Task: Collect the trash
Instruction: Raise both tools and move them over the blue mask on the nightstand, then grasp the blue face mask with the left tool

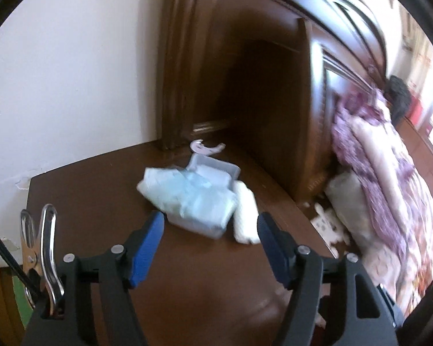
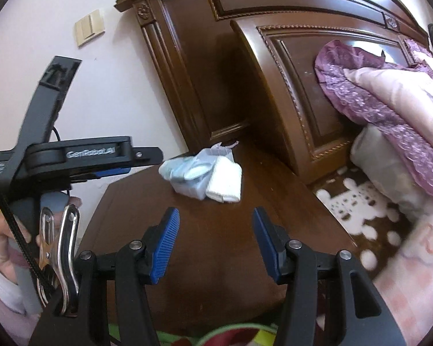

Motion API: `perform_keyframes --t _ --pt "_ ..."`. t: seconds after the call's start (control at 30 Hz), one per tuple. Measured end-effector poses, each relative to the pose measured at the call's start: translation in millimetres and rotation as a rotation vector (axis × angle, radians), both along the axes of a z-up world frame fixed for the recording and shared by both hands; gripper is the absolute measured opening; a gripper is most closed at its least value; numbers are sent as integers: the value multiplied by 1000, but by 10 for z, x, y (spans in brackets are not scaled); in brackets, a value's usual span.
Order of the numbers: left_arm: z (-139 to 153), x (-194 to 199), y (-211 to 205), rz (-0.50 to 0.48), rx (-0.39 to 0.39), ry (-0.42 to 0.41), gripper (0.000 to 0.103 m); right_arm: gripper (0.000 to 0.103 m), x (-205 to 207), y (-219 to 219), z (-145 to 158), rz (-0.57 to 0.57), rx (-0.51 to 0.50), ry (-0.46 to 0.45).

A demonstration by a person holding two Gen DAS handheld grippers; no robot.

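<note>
A pale blue soft packet (image 1: 184, 199) lies on the brown nightstand (image 1: 101, 201), over a grey plastic box (image 1: 213, 170). A white folded tissue wad (image 1: 245, 216) lies at its right side. A small white curved scrap (image 1: 205, 147) lies behind them by the headboard. My left gripper (image 1: 210, 227) is open and empty, just in front of the packet and wad. My right gripper (image 2: 215, 222) is open and empty, further back over the nightstand (image 2: 216, 248). The packet (image 2: 184, 173) and the wad (image 2: 225, 184) show in the right wrist view, with the left gripper (image 2: 124, 170) seen from the side at left.
A dark carved wooden headboard (image 2: 288, 66) rises behind the nightstand. The bed with a purple and pink quilt (image 2: 389, 98) and a grey pillow (image 2: 381, 161) is at right. A white wall (image 1: 66, 80) with a light switch (image 2: 89, 27) is at left.
</note>
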State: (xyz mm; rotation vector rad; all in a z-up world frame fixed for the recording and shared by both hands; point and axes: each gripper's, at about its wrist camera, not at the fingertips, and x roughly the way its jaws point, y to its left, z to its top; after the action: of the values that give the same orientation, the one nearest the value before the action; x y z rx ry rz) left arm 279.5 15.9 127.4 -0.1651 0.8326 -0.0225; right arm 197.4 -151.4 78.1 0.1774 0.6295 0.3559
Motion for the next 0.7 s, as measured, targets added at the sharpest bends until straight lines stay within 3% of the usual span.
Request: perform_keyframes --t 0.33,0.6,0.63,0.7 --pt "-427 666 10 51 43 125 71 54 599 24 -342 4 45 73" --pt "-541 802 3 79 57 96 70 54 875 124 -488 23 18 125" --pt "-550 805 11 80 52 90 67 54 885 124 -503 10 11 133" --pt "-558 807 31 86 59 77 43 54 909 132 -524 6 8 145"
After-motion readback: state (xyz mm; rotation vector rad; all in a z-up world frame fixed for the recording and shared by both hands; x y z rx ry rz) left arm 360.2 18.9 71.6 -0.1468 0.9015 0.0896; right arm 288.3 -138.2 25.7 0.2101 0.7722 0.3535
